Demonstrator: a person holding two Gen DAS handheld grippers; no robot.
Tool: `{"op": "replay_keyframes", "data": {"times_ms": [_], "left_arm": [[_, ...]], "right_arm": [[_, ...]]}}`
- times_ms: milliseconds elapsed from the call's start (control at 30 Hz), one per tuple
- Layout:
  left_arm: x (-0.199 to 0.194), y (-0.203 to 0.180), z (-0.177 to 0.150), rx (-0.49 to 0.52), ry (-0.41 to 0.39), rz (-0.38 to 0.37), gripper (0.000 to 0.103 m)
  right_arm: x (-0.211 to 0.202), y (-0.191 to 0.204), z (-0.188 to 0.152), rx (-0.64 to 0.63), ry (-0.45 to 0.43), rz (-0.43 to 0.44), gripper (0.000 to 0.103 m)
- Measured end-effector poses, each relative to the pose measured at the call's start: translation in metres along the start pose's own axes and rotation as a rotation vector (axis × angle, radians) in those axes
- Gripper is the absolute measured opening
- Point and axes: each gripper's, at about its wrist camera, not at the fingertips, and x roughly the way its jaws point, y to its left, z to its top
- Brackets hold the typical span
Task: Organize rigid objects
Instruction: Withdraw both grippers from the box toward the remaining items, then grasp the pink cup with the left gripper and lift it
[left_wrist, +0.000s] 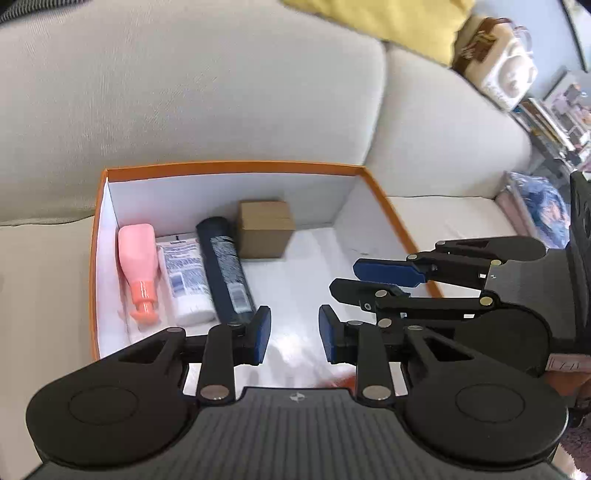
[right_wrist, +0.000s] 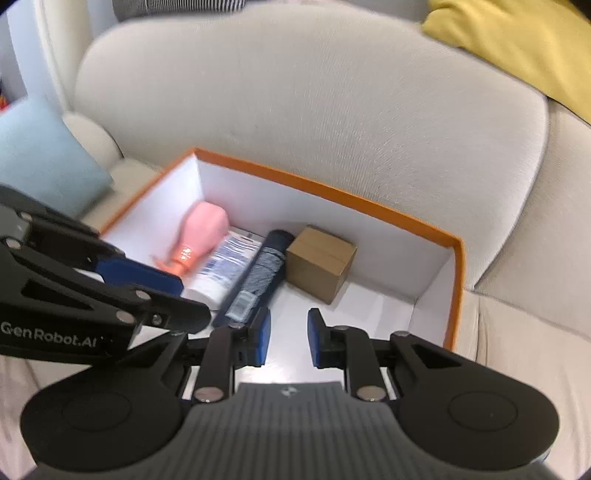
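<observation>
Jaws on both the left gripper (left_wrist: 294, 334) and the right gripper (right_wrist: 289, 336) stand partly apart and empty over the orange box (left_wrist: 236, 167) on the sofa (left_wrist: 184, 92). Inside, the pink bottle (left_wrist: 137, 258), white tube (left_wrist: 186, 275), dark tube (left_wrist: 225, 266) and cardboard box (left_wrist: 265, 229) already lie in order; little seems left.

beige sofa (left_wrist: 221, 92), yellow cushion (right_wrist: 517, 48), light-blue pillow (right_wrist: 40, 155)

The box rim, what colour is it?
Orange, on the box rim, with white inside walls; clearest in the left wrist view.
</observation>
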Motion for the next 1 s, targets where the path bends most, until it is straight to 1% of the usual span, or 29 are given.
{"op": "replay_keyframes", "data": {"times_ms": [33, 133, 200, 233, 267, 400, 500, 533, 633, 700, 767, 900, 1000], "left_arm": [[-0.006, -0.005, -0.006, 0.007, -0.010, -0.002, 0.033], [-0.017, -0.016, -0.025, 0.017, -0.036, -0.004, 0.033], [-0.018, -0.021, -0.039, 0.014, -0.038, -0.010, 0.033], [-0.019, -0.022, -0.045, 0.001, -0.031, -0.018, 0.033], [-0.017, -0.022, -0.051, -0.022, -0.018, -0.026, 0.033], [-0.007, -0.024, -0.076, -0.110, 0.025, -0.046, 0.033], [0.001, -0.031, -0.091, -0.168, 0.046, -0.054, 0.034], [0.005, -0.033, -0.093, -0.178, 0.053, -0.059, 0.037], [0.016, -0.039, -0.090, -0.209, 0.067, -0.056, 0.054], [0.023, -0.041, -0.084, -0.241, 0.063, -0.053, 0.058], [0.031, -0.045, -0.080, -0.253, 0.063, -0.040, 0.067], [0.050, -0.052, -0.074, -0.259, 0.121, 0.012, 0.068], [0.064, -0.051, -0.071, -0.277, 0.162, 0.022, 0.071]], "right_arm": [[-0.011, 0.000, -0.007, 0.029, -0.020, 0.007, 0.025], [-0.036, 0.001, -0.027, 0.097, -0.058, 0.008, 0.025], [-0.043, 0.006, -0.042, 0.142, -0.074, 0.006, 0.026], [-0.047, 0.009, -0.051, 0.159, -0.078, 0.002, 0.030], [-0.051, 0.011, -0.060, 0.181, -0.078, -0.003, 0.031], [-0.063, 0.013, -0.097, 0.269, -0.058, -0.035, 0.031], [-0.063, 0.005, -0.127, 0.381, -0.032, -0.062, 0.030], [-0.065, 0.001, -0.135, 0.418, -0.026, -0.070, 0.028], [-0.058, -0.014, -0.151, 0.503, 0.014, -0.100, 0.025], [-0.053, -0.019, -0.152, 0.512, 0.021, -0.107, 0.025], [-0.046, -0.022, -0.152, 0.507, 0.026, -0.103, 0.025], [-0.026, -0.023, -0.152, 0.491, 0.048, -0.088, 0.024], [-0.012, -0.024, -0.154, 0.484, 0.071, -0.071, 0.023]]}}
